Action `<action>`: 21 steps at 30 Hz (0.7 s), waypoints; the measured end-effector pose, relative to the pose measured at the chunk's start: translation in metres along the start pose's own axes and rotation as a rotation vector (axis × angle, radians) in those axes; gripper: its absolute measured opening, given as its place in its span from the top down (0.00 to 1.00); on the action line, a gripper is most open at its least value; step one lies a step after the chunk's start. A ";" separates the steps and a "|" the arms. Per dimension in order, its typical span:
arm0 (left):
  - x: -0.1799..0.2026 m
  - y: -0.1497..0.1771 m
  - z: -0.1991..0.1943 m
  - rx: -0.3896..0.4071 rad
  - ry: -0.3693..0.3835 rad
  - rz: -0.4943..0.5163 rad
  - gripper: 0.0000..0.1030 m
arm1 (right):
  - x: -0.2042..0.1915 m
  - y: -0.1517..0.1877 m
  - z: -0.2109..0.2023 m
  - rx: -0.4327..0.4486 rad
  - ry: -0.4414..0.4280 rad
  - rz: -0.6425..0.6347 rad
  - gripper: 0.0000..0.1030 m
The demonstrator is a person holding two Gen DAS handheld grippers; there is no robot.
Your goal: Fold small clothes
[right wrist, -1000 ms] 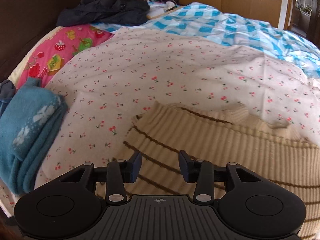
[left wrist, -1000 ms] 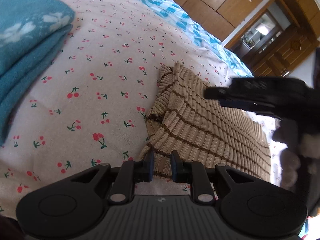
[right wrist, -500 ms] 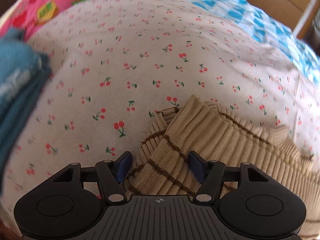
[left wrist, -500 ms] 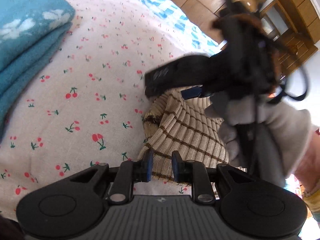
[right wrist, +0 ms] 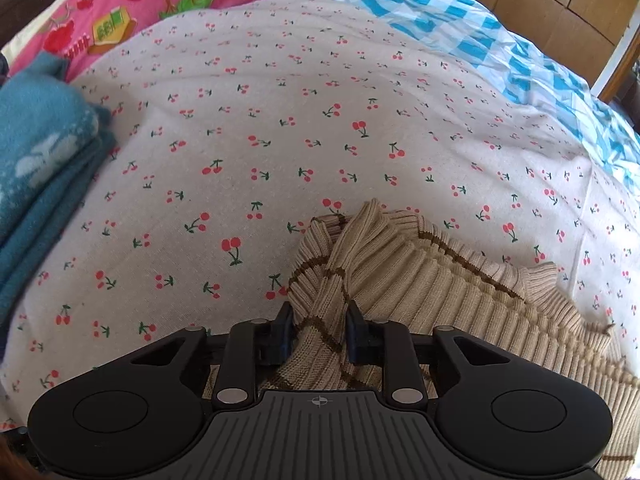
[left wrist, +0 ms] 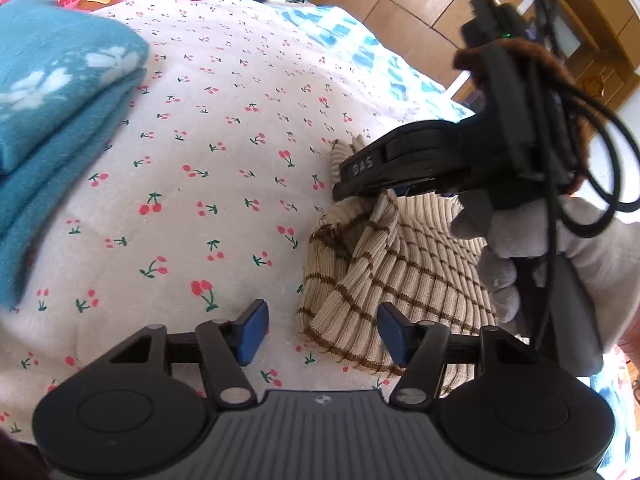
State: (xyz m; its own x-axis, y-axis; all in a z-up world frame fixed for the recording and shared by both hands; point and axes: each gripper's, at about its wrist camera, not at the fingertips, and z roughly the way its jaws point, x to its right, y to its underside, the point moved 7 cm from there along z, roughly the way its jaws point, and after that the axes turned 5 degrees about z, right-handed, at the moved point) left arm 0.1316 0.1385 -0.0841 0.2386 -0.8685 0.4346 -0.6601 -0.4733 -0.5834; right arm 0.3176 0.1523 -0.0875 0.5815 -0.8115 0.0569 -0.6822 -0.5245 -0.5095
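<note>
Sweater [right wrist: 420, 280] only bunched, folding barely begun; blue one [left wrist: 52, 120] already stacked. Right gripper [right wrist: 318, 334] closing on striped fold, left gripper [left wrist: 322, 332] opening, hem between, unpinched.

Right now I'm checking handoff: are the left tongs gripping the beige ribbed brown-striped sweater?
No, the left tongs are opening, blue pads clear of the beige ribbed brown-striped sweater edge lying between them.

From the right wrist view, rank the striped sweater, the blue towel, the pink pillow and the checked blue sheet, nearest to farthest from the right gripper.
1. Striped sweater: bunched between the closing jaws of the right gripper.
2. Blue towel: far left.
3. Pink pillow and checked blue sheet: top left and top right, too close to call.
</note>
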 end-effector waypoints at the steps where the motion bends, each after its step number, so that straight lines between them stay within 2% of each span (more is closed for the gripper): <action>1: 0.000 0.000 0.002 -0.003 -0.004 0.004 0.36 | 0.001 0.001 -0.003 0.007 -0.011 0.008 0.79; 8: 0.016 0.008 0.009 0.004 -0.051 0.127 0.35 | 0.017 0.003 -0.020 0.050 -0.090 0.094 0.82; 14: 0.019 0.009 0.010 0.008 -0.021 0.125 0.37 | 0.033 0.006 -0.039 0.093 -0.150 0.161 0.83; 17: 0.023 0.009 0.010 0.023 -0.015 0.136 0.44 | 0.040 0.009 -0.045 0.109 -0.168 0.190 0.83; 21: 0.029 0.014 0.013 -0.003 -0.003 0.156 0.63 | 0.050 0.014 -0.053 0.128 -0.192 0.221 0.83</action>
State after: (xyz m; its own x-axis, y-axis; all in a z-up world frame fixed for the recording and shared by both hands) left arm 0.1384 0.1049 -0.0883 0.1349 -0.9320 0.3364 -0.6917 -0.3317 -0.6415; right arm 0.3136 0.0905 -0.0459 0.5068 -0.8324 -0.2242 -0.7471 -0.2944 -0.5960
